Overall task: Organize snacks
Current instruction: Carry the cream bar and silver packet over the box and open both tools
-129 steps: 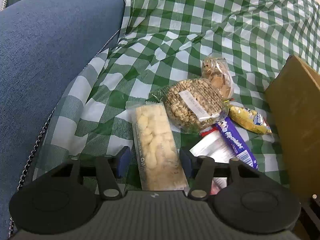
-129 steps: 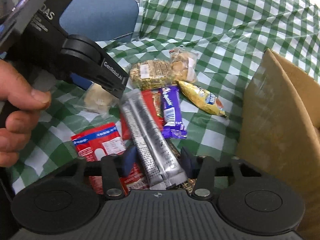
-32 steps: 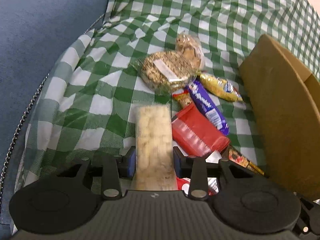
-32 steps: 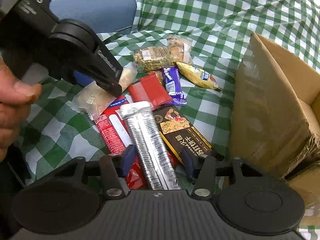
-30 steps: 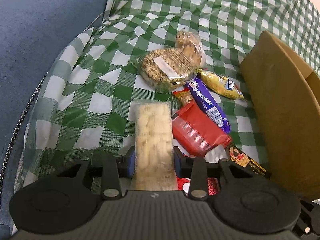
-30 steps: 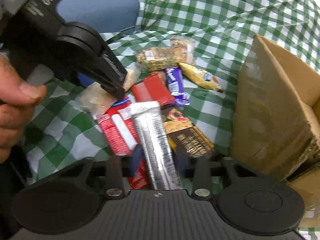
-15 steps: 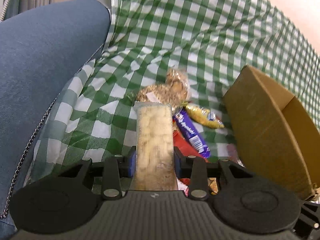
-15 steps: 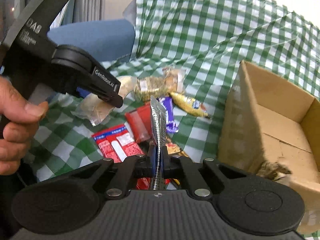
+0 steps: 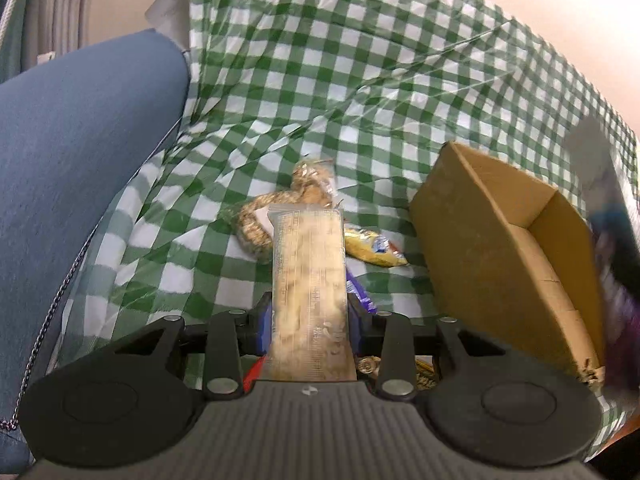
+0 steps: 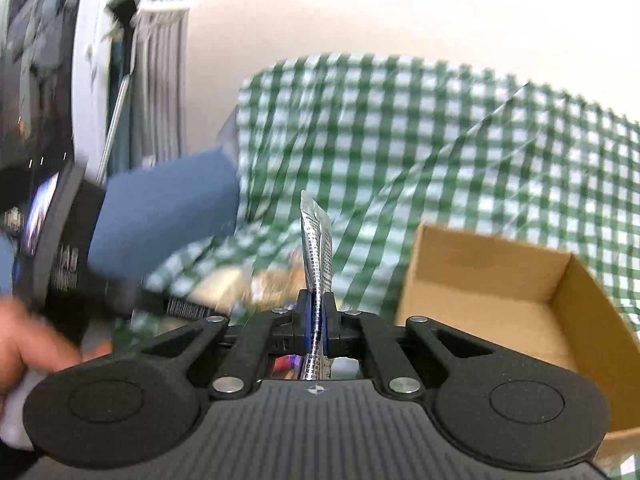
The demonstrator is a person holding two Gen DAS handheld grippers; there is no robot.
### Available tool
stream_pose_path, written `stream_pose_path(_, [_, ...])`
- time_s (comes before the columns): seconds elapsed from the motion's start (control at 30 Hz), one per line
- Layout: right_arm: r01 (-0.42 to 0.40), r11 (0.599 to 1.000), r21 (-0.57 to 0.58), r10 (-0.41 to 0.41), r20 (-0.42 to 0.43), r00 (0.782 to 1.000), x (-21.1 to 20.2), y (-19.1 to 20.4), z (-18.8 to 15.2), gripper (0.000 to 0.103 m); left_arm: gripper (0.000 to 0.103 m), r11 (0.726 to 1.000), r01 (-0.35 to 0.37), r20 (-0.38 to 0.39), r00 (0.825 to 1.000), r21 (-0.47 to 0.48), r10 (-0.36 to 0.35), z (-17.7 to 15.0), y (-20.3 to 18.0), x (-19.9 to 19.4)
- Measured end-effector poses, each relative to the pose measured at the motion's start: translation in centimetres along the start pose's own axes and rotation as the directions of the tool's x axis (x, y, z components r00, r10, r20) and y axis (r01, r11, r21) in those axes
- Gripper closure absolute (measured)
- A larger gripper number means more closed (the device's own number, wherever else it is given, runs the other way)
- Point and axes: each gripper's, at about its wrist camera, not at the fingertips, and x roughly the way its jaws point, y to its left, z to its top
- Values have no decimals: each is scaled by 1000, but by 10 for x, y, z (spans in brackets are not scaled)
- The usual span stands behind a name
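My left gripper point(image 9: 308, 316) is shut on a clear pack of pale puffed snacks point(image 9: 308, 280) and holds it above the snack pile. My right gripper point(image 10: 317, 316) is shut on a silver foil snack pack point(image 10: 317, 248), held edge-on and raised high. An open cardboard box point(image 9: 500, 248) stands to the right of the pile; it also shows in the right wrist view point(image 10: 500, 292). Under the left gripper lie a round grain cracker pack point(image 9: 252, 224), a bag of cookies point(image 9: 312, 184), a yellow bar point(image 9: 374, 248) and a purple bar point(image 9: 360, 296).
A green checked cloth point(image 9: 360, 80) covers the surface and rises behind it. A blue cushion point(image 9: 80, 160) lies on the left. The left gripper's body and the person's hand show blurred at the left of the right wrist view point(image 10: 60, 280).
Both grippers have risen, each carrying its pack. The right one closed on the silver pack a second ago, lifted it and now sees into the box. The right view is motion-blurred.
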Motion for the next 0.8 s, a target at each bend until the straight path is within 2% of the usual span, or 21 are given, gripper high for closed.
stream_pose_path(0.17, [56,998,13,-57,91,994,-12,-46,28,99,63,999,31,24,999,24,-32,5,-15,-7])
stream_pose_path(0.27, [117,993,6,-117,121,986,-13,-80,35,99,63,998,47,34,998,41,-48,9,-27,-9])
stream_pose_path(0.47, [233,966,111,-244,98,965,-2,-141,20,99,63,991,87,69,993,104,-94,16,-59,-15])
stream_pose_path(0.6, [284,948,146,-301,109,947,-7,-157,14,99,63,978,118,124,982,174,-140,24,-88,-18])
stream_pose_path(0.8, [331,931,152,-344,69,936,-3,-174,4,99,63,942,223,161,950,252,-268,47,-147,-6])
